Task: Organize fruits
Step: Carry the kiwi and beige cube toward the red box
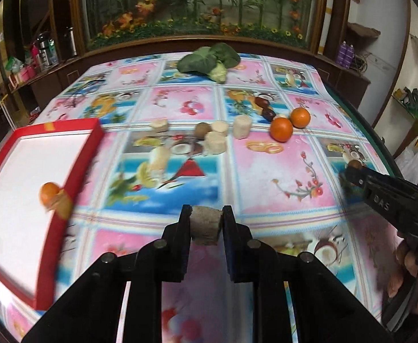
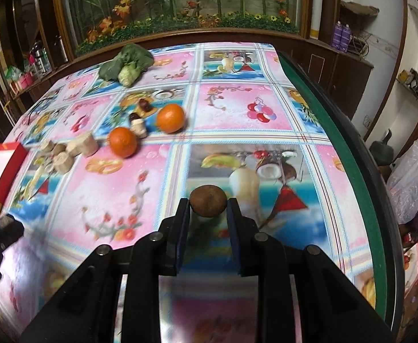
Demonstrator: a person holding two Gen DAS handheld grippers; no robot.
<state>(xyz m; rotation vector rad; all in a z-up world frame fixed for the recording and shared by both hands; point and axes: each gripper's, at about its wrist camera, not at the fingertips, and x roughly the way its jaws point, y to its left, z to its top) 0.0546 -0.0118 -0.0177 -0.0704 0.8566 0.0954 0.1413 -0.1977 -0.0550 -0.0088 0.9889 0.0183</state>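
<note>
Between tongs (image 1: pixel 206 224) and red tray (image 1: pixel 79 168), tablecloth (image 1: pixel 266 177) lies bare.

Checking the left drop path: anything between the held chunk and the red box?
Only the box's near red wall, which the chunk must clear; the tablecloth between them is bare. Inside, an orange sits just behind that wall.

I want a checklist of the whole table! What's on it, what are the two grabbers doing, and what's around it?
Surface: table with fruit-print cloth.
Job's things: red tray holding an orange; two oranges and pale cylinder chunks loose on the cloth.
Clutter: leafy greens.
Grippers: left gripper shut on a pale chunk; right gripper shut on a brown round fruit.
Cables: nothing seen.
Surroundings: plant display case, wooden shelves, plastic bags.
</note>
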